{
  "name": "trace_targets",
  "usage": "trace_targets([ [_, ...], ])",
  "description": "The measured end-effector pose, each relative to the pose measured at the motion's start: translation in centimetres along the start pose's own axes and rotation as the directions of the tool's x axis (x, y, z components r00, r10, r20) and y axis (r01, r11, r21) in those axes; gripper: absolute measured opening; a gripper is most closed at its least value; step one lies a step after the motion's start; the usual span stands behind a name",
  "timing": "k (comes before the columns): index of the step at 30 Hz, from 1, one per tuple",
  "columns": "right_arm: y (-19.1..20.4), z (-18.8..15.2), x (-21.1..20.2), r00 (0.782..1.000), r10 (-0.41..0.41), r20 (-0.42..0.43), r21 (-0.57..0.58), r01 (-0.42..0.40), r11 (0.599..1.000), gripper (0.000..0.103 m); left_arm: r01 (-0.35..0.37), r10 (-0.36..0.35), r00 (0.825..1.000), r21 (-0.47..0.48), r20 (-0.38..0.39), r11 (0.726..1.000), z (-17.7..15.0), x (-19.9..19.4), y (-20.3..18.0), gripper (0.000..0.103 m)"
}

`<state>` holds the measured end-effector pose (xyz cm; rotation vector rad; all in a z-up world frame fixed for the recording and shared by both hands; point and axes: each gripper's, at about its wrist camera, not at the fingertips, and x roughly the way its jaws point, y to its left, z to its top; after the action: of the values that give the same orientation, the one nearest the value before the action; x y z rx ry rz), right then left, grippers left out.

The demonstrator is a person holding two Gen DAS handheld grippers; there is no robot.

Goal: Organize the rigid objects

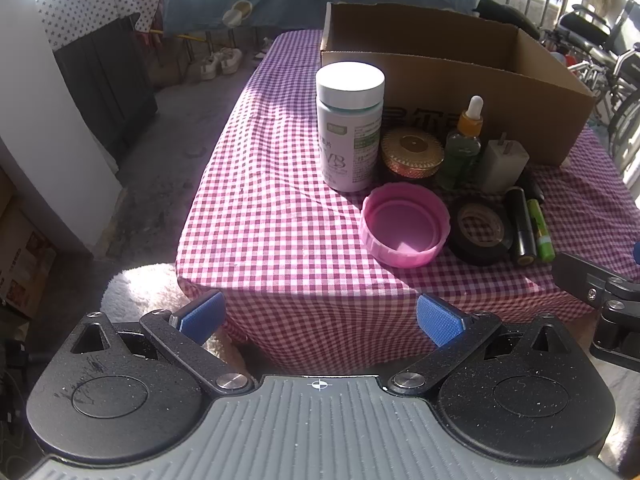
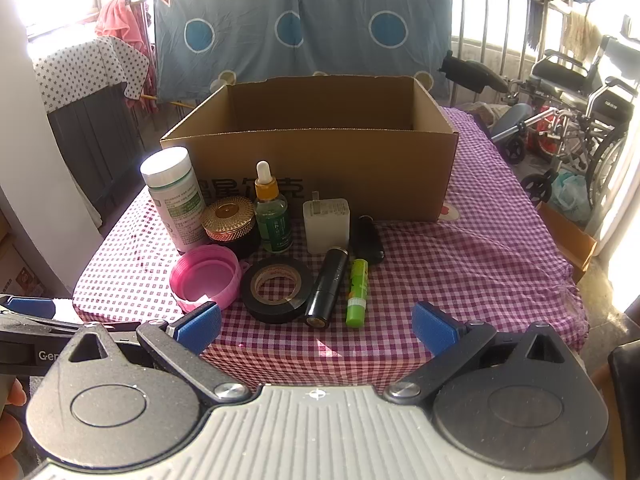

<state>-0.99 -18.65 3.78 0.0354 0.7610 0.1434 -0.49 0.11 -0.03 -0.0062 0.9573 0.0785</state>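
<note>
An open cardboard box (image 2: 320, 160) stands at the back of a checkered table (image 2: 460, 264). In front of it sit a white pill bottle (image 2: 176, 200), a gold-lidded jar (image 2: 229, 216), a green dropper bottle (image 2: 272, 216), a white charger (image 2: 326, 225), a pink lid (image 2: 206, 276), a black tape roll (image 2: 277, 289), a black cylinder (image 2: 327, 286) and a green stick (image 2: 357, 292). My right gripper (image 2: 316, 330) is open and empty before the table's near edge. My left gripper (image 1: 320, 322) is open and empty, near the pink lid (image 1: 404, 230) and the pill bottle (image 1: 349, 128).
A dark cabinet with a star-pattern cloth (image 2: 88, 120) stands left of the table. A wheelchair (image 2: 572, 120) and a small cardboard box (image 2: 568, 240) are on the right. A blue sheet (image 2: 304, 28) hangs behind the box. A white fluffy rug (image 1: 140, 292) lies below the table's left corner.
</note>
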Motion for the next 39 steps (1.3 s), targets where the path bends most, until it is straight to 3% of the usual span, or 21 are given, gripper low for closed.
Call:
trace_targets([
  [39,-0.4,0.0,1.0,1.0,0.008,-0.009,0.021,-0.008,1.0,0.103,-0.014,0.015,0.999,0.02,-0.04,1.0,0.3,1.1,-0.2,0.102],
])
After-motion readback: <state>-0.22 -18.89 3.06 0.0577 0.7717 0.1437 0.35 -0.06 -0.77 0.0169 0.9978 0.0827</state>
